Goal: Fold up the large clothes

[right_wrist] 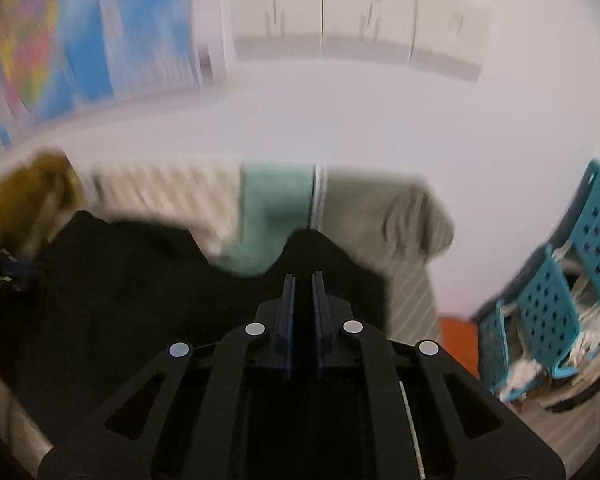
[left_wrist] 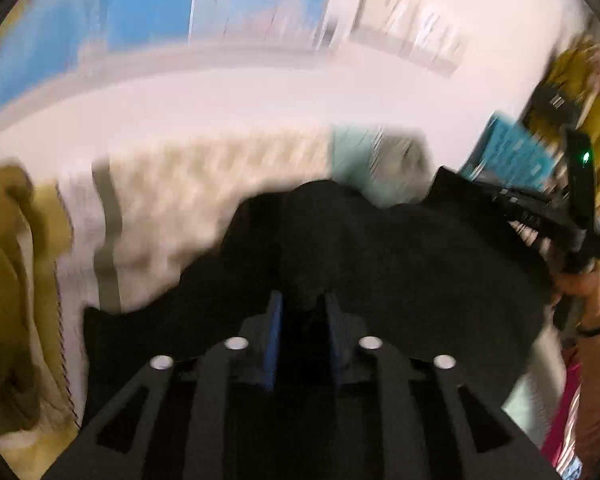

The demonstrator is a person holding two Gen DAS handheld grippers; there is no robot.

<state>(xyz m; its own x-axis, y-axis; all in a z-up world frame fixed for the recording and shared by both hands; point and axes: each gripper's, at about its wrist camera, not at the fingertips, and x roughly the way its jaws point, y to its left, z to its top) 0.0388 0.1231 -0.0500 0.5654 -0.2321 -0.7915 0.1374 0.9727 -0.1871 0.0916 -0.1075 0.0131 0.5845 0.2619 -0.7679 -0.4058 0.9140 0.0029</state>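
A large black garment (left_wrist: pixel 380 248) hangs spread between my two grippers, held up off the surface. My left gripper (left_wrist: pixel 302 300) is shut on its edge, black cloth bunched between the blue pads. My right gripper (right_wrist: pixel 303 280) is shut on another part of the same garment (right_wrist: pixel 120 280). The right gripper also shows at the far right of the left wrist view (left_wrist: pixel 540 216), with the holding hand below it. Both views are motion-blurred.
A cream patterned cloth (left_wrist: pixel 204 192) and a mint-green and grey one (right_wrist: pixel 276 208) lie behind the garment. A mustard-yellow garment (left_wrist: pixel 8 280) hangs at the left. Turquoise perforated baskets (right_wrist: pixel 548 316) stand at the right. A map poster (right_wrist: pixel 80 40) hangs on the white wall.
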